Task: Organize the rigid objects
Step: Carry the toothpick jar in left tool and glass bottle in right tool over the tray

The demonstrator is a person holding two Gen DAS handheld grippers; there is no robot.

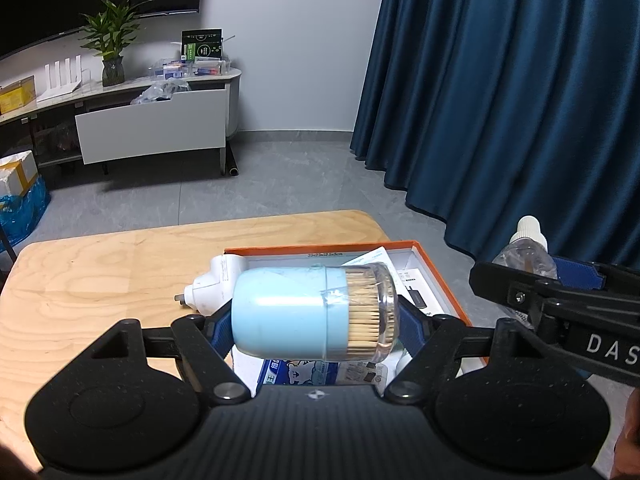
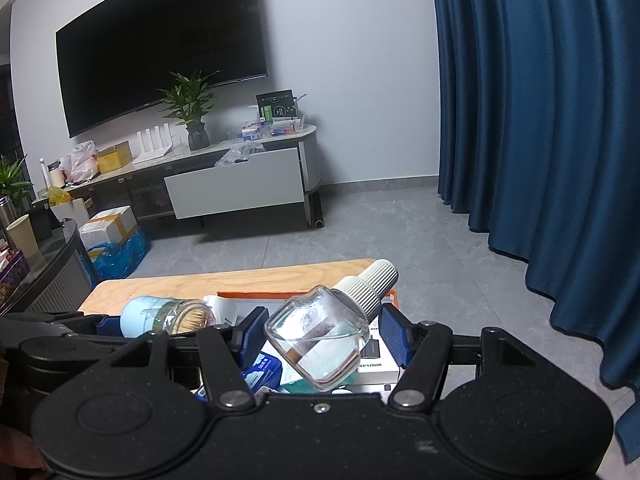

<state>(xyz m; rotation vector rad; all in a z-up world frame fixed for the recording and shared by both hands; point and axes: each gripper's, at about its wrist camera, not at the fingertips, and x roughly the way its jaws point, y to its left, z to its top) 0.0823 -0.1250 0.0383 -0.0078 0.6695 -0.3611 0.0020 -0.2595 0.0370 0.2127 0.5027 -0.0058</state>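
Note:
My left gripper (image 1: 316, 320) is shut on a light blue toothpick jar (image 1: 304, 312) with a clear lid, held on its side above the orange-rimmed box (image 1: 436, 264). A white plug adapter (image 1: 216, 284) sits at the box's left edge, behind the jar. My right gripper (image 2: 320, 340) is shut on a clear glass bottle (image 2: 320, 344) with a white ribbed cap (image 2: 372, 284), tilted cap-up to the right, above the same box (image 2: 394, 294). The right gripper (image 1: 556, 292) with the bottle (image 1: 524, 256) also shows in the left wrist view. The left gripper's jar (image 2: 160, 316) shows in the right wrist view.
The box sits at the right end of a wooden table (image 1: 100, 280) and holds a blue packet (image 1: 296, 372), a charger box (image 2: 376, 356) and papers. A blue curtain (image 1: 520, 100) hangs close on the right. A TV cabinet (image 1: 152, 124) stands across the grey floor.

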